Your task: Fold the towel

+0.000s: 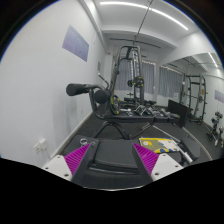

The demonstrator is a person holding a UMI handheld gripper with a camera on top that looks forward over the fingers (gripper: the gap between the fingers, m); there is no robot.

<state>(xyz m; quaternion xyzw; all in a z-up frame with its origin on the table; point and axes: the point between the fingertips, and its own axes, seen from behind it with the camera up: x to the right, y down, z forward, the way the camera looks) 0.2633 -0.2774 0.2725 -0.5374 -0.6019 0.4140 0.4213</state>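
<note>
Towel could not be picked out for certain, so neither its long axis nor its heading was readable. The gripper [112,146] had its fingers spread wide and clasped nothing; its magenta pads [72,162] faced each other across a dark grey surface [108,166], cloth or padding, hard to say. A yellow-and-white item [155,145] lay just beyond the right finger. Farther off stood a black padded bar [84,90] and a cable machine [130,75], with open floor [122,128] between, beside a white wall [35,90].

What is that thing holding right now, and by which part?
Nothing. The gripper has its jaws open and empty, pointing across a gym room toward an exercise machine. No towel is visible.
</note>
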